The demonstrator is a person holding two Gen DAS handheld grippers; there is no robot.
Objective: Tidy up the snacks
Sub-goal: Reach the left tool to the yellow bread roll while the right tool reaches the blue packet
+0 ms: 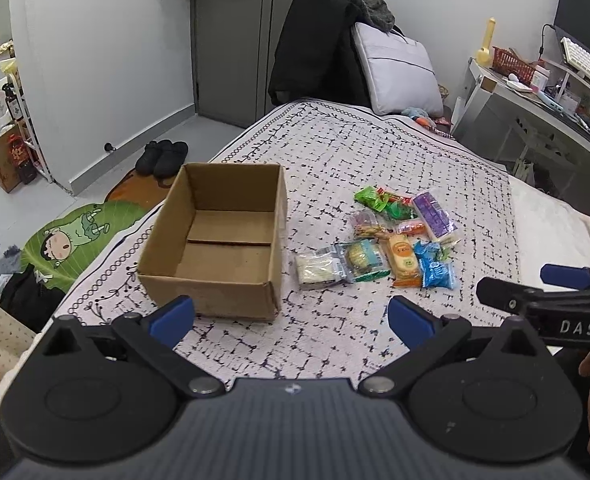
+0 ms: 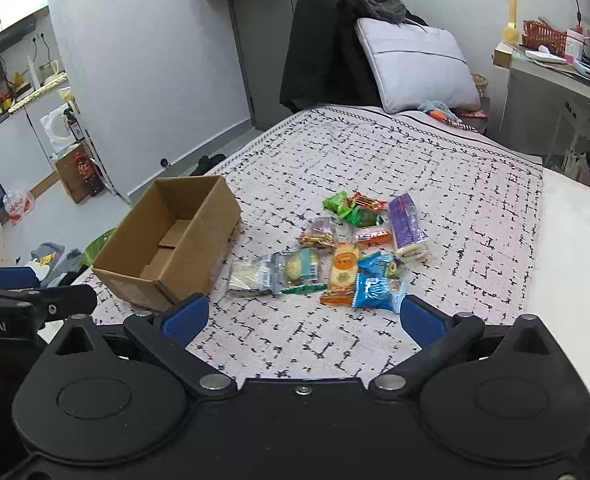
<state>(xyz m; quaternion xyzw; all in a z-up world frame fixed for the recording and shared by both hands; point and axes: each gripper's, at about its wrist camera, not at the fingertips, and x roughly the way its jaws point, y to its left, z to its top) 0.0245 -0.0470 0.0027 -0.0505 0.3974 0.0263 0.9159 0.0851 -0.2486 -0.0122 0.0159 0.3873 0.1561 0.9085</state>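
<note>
Both grippers hover low over the bed (image 1: 375,168), nothing in hand. The left gripper (image 1: 291,316) has its blue pads spread wide apart at the bottom of its frame, holding nothing. The right gripper (image 2: 303,314) is just as wide open, pads apart and bare.

Centre-left of the left view sits the cardboard box (image 1: 219,240), upright, flaps open, its floor bare. Just to its right, apart from it, the snacks (image 1: 399,240) lie in a loose pile on the patterned bedspread: a clear packet (image 1: 321,270) nearest the box, an orange packet (image 1: 403,260) in the middle, a blue packet (image 1: 437,272) at the near right, a purple packet (image 1: 433,214) at the far right, green packets (image 1: 371,198) at the back.

In the right view, the blue packet (image 2: 377,288) lies closest to the open pads, the box (image 2: 167,240) off to the left. A grey pillow (image 2: 415,64) leans up at the top of the frame.
</note>
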